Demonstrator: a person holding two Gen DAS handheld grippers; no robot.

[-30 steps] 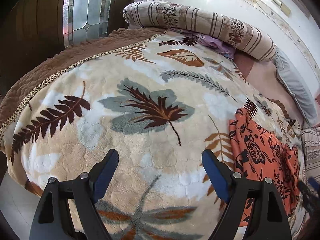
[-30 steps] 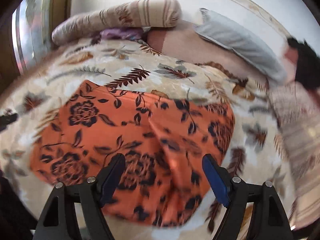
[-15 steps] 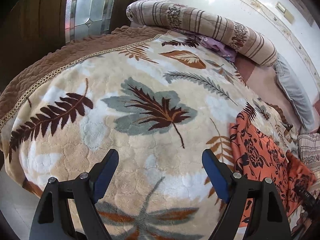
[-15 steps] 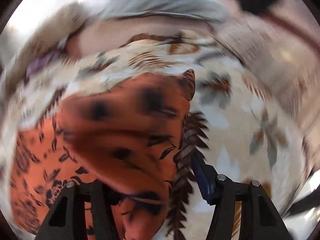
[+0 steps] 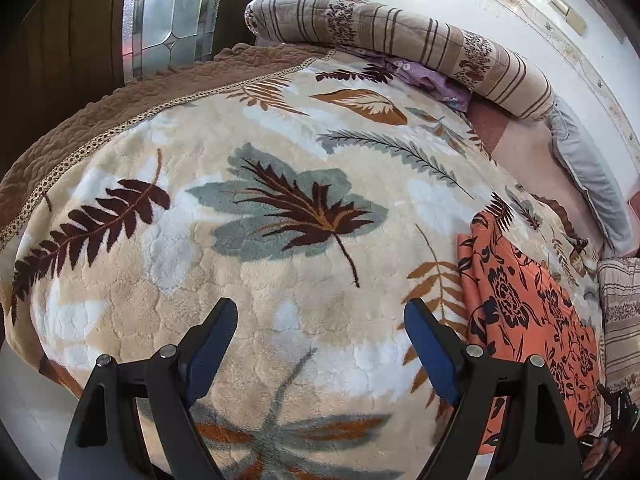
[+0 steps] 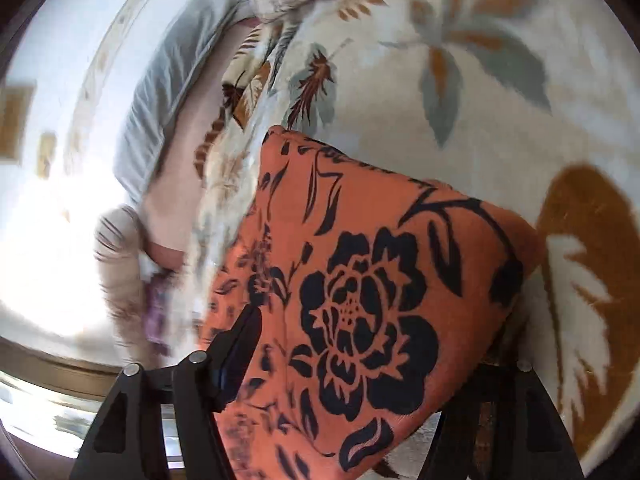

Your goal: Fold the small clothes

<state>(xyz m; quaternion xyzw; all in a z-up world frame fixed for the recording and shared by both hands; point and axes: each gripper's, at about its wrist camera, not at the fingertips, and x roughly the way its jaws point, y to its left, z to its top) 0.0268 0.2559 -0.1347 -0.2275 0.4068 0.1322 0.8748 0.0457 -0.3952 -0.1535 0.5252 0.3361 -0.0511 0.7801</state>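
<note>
Bedroom setup: a bed covered by a fluffy cream blanket [image 5: 280,300] with big leaf prints, and a brown quilted cover [image 5: 100,120] peeking out along its edge at 10 o'clock in the left wrist view. That view also had a leaded glass panel [image 5: 176,8] up at 11, a rolled striped quilt [image 5: 400,40] across 12 to 1, a bit of purple fabric [image 5: 432,80] tucked under it, and a grey pillow [image 5: 588,176] at 2.

The left gripper [image 5: 320,312] hung over bare blanket with its blue-padded jaws spread wide and nothing in them. From there the orange floral garment [image 5: 520,308] was only a long strip lying on the blanket at 3 to 4 o'clock, well off to the side of the fingers.

The right wrist view was rolled over sideways and blurry toward its left side. Here the orange floral garment [image 6: 360,280] filled the middle, a folded flap with a big black flower sitting right in the right gripper [image 6: 372,328], its far corner poking toward 12. The jaws stood fairly wide and had just been opening. The fabric sat between them and covered the finger at 4 o'clock completely, so I couldn't tell if any pad was actually pinching it. The grey pillow showed at 10, and the glass panel wasn't clear there.
</note>
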